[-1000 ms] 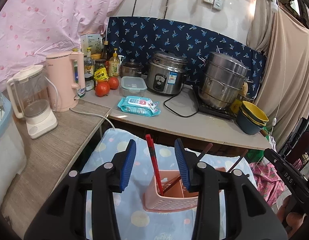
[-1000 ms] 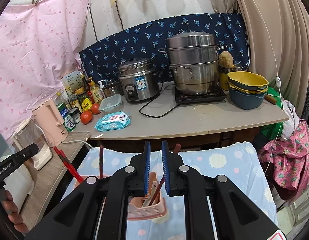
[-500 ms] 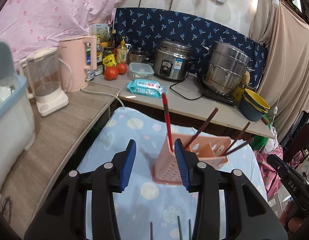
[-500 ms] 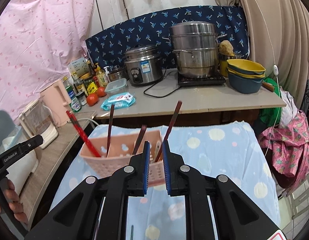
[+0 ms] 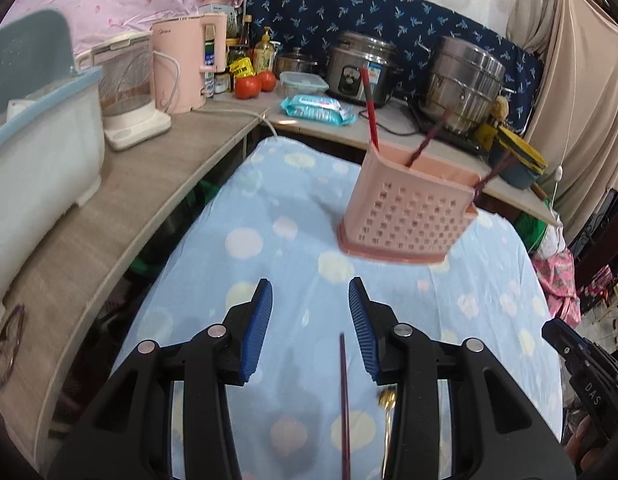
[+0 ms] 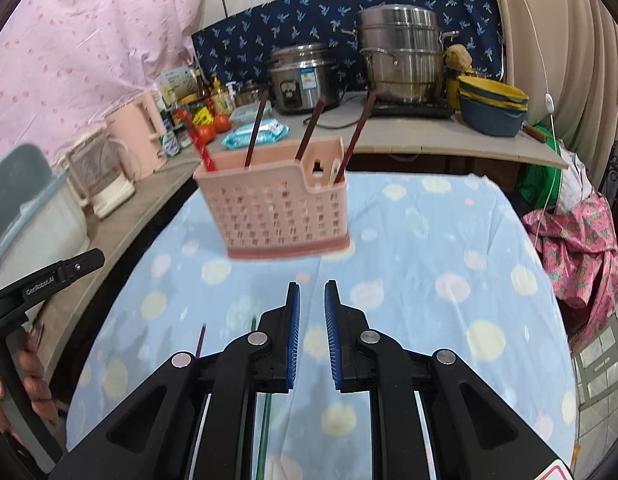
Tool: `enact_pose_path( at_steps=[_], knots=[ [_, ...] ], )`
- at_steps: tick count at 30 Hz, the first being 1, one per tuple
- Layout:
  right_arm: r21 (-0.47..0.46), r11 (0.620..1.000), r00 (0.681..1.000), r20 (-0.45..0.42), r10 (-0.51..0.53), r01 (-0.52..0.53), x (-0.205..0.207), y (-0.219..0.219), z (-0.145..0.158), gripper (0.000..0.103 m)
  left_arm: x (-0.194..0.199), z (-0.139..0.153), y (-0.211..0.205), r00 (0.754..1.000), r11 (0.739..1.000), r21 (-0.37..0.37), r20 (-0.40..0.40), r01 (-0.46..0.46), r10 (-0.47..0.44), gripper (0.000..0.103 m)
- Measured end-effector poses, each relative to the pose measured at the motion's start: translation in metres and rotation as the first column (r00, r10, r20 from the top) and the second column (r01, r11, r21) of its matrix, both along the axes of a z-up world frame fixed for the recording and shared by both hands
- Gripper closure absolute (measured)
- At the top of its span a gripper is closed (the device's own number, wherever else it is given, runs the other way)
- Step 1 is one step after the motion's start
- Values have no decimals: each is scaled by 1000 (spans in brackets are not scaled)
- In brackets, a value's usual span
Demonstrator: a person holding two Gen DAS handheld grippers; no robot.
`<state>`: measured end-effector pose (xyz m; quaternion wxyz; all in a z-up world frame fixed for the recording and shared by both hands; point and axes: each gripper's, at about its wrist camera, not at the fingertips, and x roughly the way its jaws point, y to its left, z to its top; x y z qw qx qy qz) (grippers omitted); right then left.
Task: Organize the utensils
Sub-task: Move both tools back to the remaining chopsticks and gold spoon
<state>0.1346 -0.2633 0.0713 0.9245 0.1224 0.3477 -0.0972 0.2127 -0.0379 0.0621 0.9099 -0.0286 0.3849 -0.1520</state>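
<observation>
A pink slotted utensil basket [image 5: 405, 216] [image 6: 277, 212] stands on the blue spotted cloth [image 5: 269, 264]. It holds a red chopstick [image 5: 369, 108] and several dark ones [image 6: 255, 132]. My left gripper [image 5: 309, 282] hangs open in front of the basket, with nothing between its pads. Below it on the cloth lie a dark chopstick [image 5: 344, 400] and a gold spoon [image 5: 388, 400]. My right gripper [image 6: 311, 285] is shut to a narrow slit and holds nothing. A purple chopstick [image 6: 200, 340] and a green stick [image 6: 265, 432] lie on the cloth under it.
Behind the cloth runs a counter [image 6: 429, 136] with a rice cooker [image 6: 305, 76], a steamer pot [image 6: 401, 56], stacked bowls [image 6: 493, 108], wipes [image 5: 317, 108] and tomatoes [image 5: 253, 84]. A kettle [image 5: 189, 60], a blender [image 5: 129, 92] and a white bin [image 5: 33, 152] stand at left.
Both grippers drew back from the basket and sank toward the cloth. The basket now stands farther ahead, and loose utensils on the cloth have come into view.
</observation>
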Motion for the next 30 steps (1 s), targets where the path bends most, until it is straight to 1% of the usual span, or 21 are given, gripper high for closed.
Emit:
enact_pose_path(
  at_steps=[4, 7, 11, 15, 17, 23, 30],
  knots=[
    [30, 999, 998, -60, 22, -21, -26, 14, -26, 89, -19, -20, 7, 999, 1000, 12, -45, 12, -11, 65],
    [76, 997, 994, -101, 42, -34, -43, 23, -43, 89, -36, -36, 10, 997, 999, 33, -70, 26, -24, 65],
    [76, 995, 987, -146, 69, -59, -61, 38, -63, 89, -58, -58, 14, 991, 998, 38, -125, 42, -37, 65],
    [98, 993, 981, -178, 82, -66, -76, 49, -79, 89, -75, -76, 14, 985, 996, 63, -168, 59, -48, 65],
    [107, 992, 979, -188, 85, -66, -81, 52, -84, 89, -81, -81, 16, 981, 996, 63, -185, 63, -50, 65],
    [124, 990, 969, -227, 101, -74, -92, 62, -99, 89, -94, -88, 18, 978, 995, 69, -204, 70, -54, 65],
    [134, 987, 961, -252, 117, -85, -99, 70, -109, 89, -105, -96, 18, 972, 994, 67, -225, 82, -65, 65]
  ],
)
